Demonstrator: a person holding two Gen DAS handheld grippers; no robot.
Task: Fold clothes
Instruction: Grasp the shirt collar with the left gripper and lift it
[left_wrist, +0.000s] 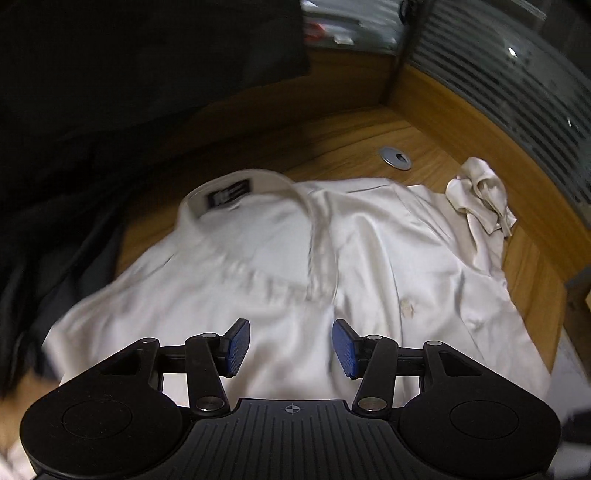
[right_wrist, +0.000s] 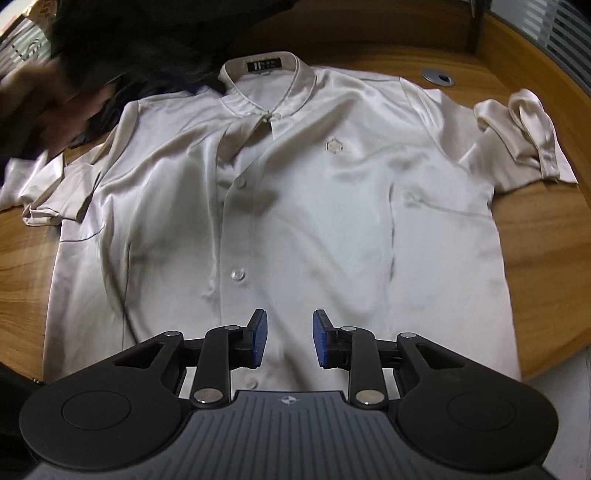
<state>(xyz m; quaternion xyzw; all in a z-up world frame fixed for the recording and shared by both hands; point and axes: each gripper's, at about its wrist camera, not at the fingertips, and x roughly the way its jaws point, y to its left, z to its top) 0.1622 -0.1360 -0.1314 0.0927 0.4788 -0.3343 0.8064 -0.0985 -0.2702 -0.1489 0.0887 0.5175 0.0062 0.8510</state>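
A cream short-sleeved button shirt (right_wrist: 314, 206) lies flat and face up on the wooden table (right_wrist: 546, 236), collar (right_wrist: 266, 66) at the far side. Its right sleeve (right_wrist: 524, 133) is bunched up; the left sleeve (right_wrist: 40, 184) is crumpled at the left edge. My right gripper (right_wrist: 290, 341) hovers open above the lower placket, nothing between its blue pads. In the left wrist view the same shirt (left_wrist: 280, 266) fills the middle, blurred. My left gripper (left_wrist: 291, 347) is open over the shirt's body, holding nothing.
Dark clothing (left_wrist: 74, 147) is piled at the table's far left, by the collar. A round metal cable grommet (right_wrist: 437, 77) sits in the tabletop at the back right. A raised wooden rim (left_wrist: 480, 122) and glass partition (left_wrist: 517, 74) border the far side. A blurred hand (right_wrist: 48, 107) is at the left.
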